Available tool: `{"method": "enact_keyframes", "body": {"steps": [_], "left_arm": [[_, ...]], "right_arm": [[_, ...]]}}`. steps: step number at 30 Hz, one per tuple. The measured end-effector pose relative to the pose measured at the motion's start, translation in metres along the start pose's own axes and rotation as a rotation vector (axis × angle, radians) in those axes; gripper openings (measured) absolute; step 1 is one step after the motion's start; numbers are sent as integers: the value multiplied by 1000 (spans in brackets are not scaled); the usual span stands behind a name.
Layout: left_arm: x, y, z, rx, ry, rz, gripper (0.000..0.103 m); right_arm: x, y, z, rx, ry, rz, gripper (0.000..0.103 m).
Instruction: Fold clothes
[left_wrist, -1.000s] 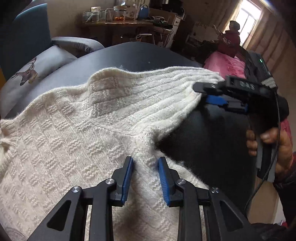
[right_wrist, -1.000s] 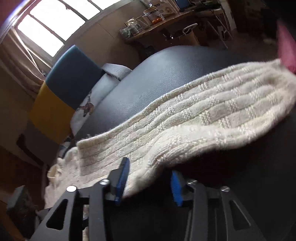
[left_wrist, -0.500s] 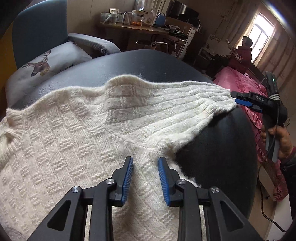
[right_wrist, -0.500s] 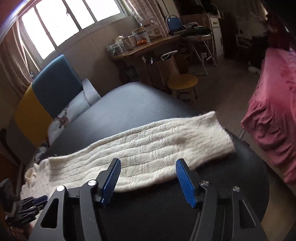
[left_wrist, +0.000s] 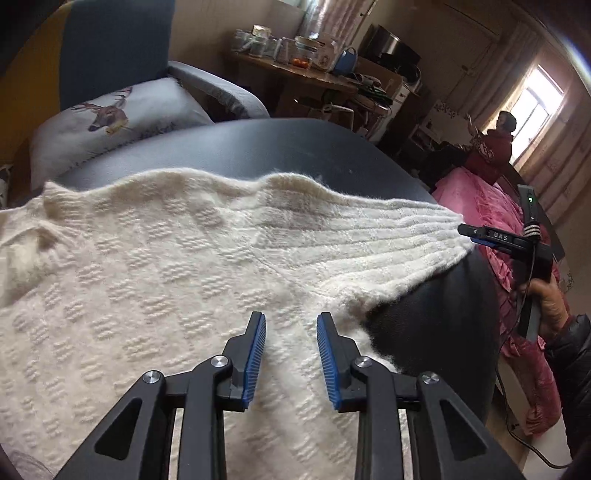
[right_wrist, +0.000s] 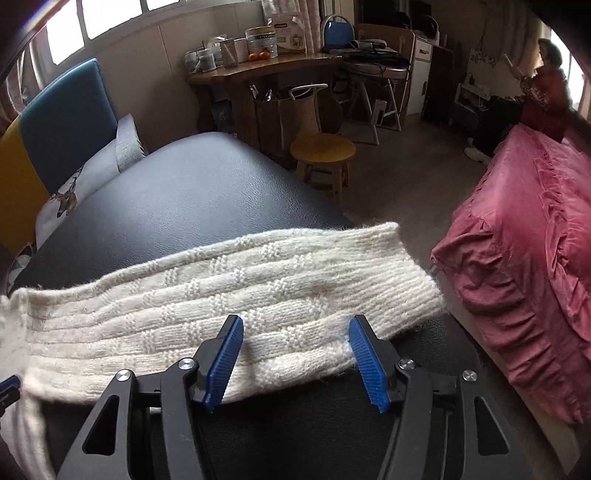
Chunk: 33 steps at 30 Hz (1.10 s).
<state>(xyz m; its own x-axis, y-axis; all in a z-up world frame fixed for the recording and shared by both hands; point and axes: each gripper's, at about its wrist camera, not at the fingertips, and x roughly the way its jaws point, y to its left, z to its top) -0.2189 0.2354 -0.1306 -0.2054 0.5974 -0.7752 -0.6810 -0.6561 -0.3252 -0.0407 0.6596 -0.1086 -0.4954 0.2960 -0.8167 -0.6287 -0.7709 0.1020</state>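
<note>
Now sweater (left_wrist: 155, 266) flat under left tool (left_wrist: 291, 324), sleeve (right_wrist: 229, 295) under right tool (right_wrist: 295, 334) (both empty)

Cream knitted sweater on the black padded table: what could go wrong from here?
1. The cream knitted sweater's sleeve ends right at the black padded table's edge; a nudge could slide its cuff off.
2. The right gripper is open and holds nothing, so the sleeve lies loose.
3. The left gripper, open over the sweater's body, might pinch only fuzzy knit and snag it.

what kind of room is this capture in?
Probably a lived-in home bedroom or living space: a bed with a pink cover, a cluttered wooden table, an armchair with a deer cushion.
</note>
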Motion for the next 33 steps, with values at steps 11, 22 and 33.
{"method": "enact_keyframes", "body": {"steps": [11,22,33], "left_arm": [[-125,137,-61,-313,-157,220,28],[-145,199,-40,-268,-190,292,29],[-140,264,-78,-484,-179,336,12]], "right_arm": [[-34,240,-60,-343,67,521,74],[-11,423,-114,-546,177,655,74],[17,424,-120,-607,125,461,64]]}}
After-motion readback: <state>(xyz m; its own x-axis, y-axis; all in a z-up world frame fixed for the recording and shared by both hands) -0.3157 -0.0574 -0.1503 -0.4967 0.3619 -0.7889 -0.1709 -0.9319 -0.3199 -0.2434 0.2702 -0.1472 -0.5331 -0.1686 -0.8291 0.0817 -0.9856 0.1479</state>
